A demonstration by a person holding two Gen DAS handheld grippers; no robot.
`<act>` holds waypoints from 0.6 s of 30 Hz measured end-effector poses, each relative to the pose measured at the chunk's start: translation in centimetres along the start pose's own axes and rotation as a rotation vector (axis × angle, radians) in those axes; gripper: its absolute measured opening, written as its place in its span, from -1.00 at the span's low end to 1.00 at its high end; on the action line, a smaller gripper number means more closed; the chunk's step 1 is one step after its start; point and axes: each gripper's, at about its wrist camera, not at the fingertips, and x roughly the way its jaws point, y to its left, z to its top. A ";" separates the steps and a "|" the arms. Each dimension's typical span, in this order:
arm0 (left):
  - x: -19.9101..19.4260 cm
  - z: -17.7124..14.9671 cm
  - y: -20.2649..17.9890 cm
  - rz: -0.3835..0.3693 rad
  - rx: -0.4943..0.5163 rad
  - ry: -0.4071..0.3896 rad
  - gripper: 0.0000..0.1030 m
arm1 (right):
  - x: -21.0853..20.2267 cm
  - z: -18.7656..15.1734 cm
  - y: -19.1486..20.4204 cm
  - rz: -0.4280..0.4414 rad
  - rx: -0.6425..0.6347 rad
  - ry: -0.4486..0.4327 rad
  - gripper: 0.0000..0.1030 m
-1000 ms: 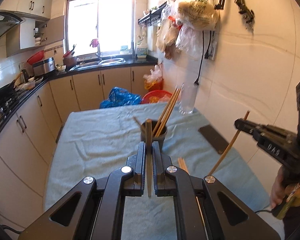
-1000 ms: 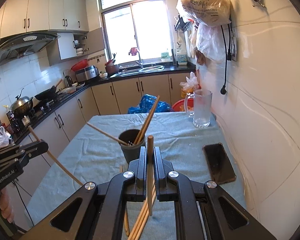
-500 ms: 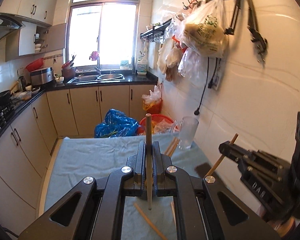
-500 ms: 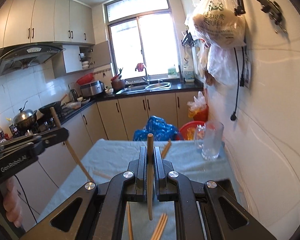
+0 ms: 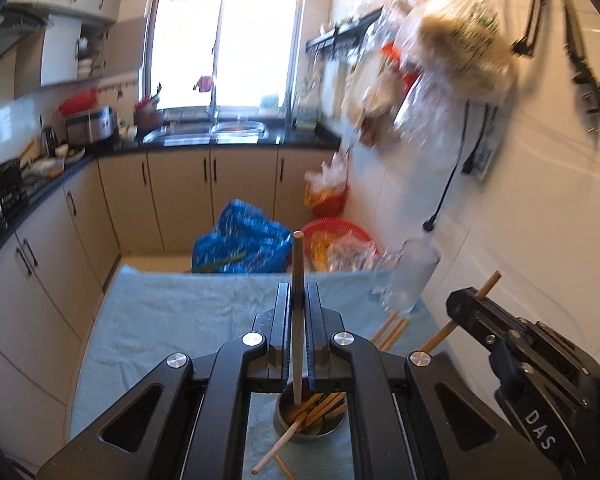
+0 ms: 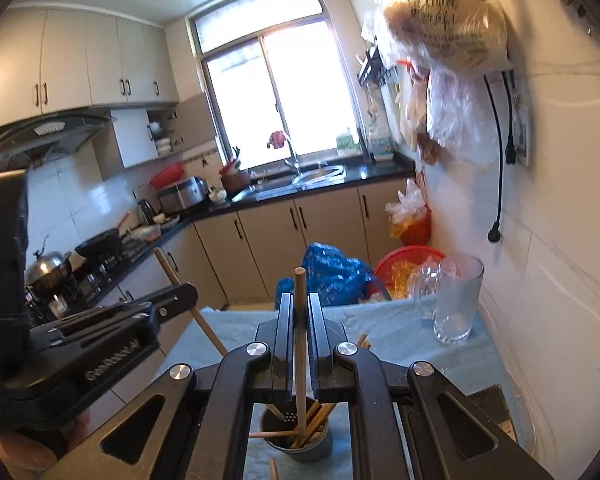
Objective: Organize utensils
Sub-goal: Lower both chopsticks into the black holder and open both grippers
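My left claw [image 5: 299, 344] is clamped on one wooden chopstick [image 5: 298, 280], held upright between the jaws, with its lower tip over the mouth of the dark holder cup [image 5: 312, 424]. My right claw [image 6: 299, 344] is clamped on a second chopstick [image 6: 299, 312] in the same way, its lower end inside the cup rim among the sticks already standing there.

Procedure, as I judge it: keep each stick near vertical, lower until the tip is well below the rim, then release one side at a time. Sticks already in the cup lean outward, and one pokes past the rim onto the cloth; a slanted entry could catch on them or tip the cup.

Loose chopsticks [image 5: 388, 330] lie on the desk just beyond the cup and remain to be collected. The desk carries a pale blue cloth [image 5: 172, 320]. A glass mug [image 6: 458, 300] stands at the far right corner by the tiled wall. Beyond are a blue bag, red baskets, beige cabinets, the sink and a bright window.
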 end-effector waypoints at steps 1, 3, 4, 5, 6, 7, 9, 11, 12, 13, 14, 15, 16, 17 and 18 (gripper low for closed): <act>0.5 -0.2 0.3 0.004 -0.005 0.012 -0.89 | 0.7 -0.3 -0.1 -0.004 0.002 0.015 -0.87; 1.2 -0.8 0.7 0.008 -0.007 0.027 -0.89 | 1.6 -0.9 -0.6 -0.009 0.007 0.036 -0.87; 1.5 -0.9 0.7 0.011 -0.004 0.030 -0.89 | 2.2 -1.3 -0.9 -0.013 0.011 0.051 -0.87; 1.6 -1.1 0.8 0.013 -0.001 0.030 -0.89 | 2.7 -1.5 -1.1 -0.016 0.014 0.062 -0.87; 1.7 -1.2 0.7 0.016 0.008 0.028 -0.89 | 3.1 -1.7 -1.4 -0.018 0.018 0.070 -0.87; 1.6 -1.4 0.7 0.019 0.015 0.024 -0.89 | 3.5 -2.0 -1.6 -0.020 0.021 0.082 -0.87; 1.4 -1.6 0.5 0.026 0.029 0.016 -0.89 | 4.1 -2.4 -2.0 -0.023 0.023 0.099 -0.86; 1.1 -1.8 0.4 0.030 0.033 0.005 -0.88 | 4.7 -2.8 -2.3 -0.031 0.031 0.114 -0.86; 1.1 -1.7 0.4 0.026 0.037 0.005 -0.86 | 4.9 -2.8 -2.4 -0.031 0.035 0.117 -0.86; 0.9 -1.7 0.3 0.023 0.039 0.005 -0.79 | 5.2 -3.0 -2.6 -0.028 0.041 0.124 -0.86; 0.6 -1.7 0.3 0.021 0.039 0.002 -0.74 | 5.3 -3.1 -2.6 -0.027 0.043 0.128 -0.85; 0.2 -1.7 0.4 0.020 0.038 -0.004 -0.61 | 5.4 -3.2 -2.7 -0.025 0.044 0.133 -0.77; -0.1 -1.7 0.4 0.019 0.037 -0.011 -0.48 | 5.5 -3.3 -2.8 -0.023 0.045 0.135 -0.61; -0.7 -1.7 0.5 0.019 0.037 -0.022 -0.44 | 5.3 -3.3 -2.8 -0.024 0.046 0.132 -0.53; -1.3 -1.6 0.6 0.020 0.036 -0.033 -0.39 | 5.2 -3.2 -2.7 -0.027 0.047 0.127 -0.40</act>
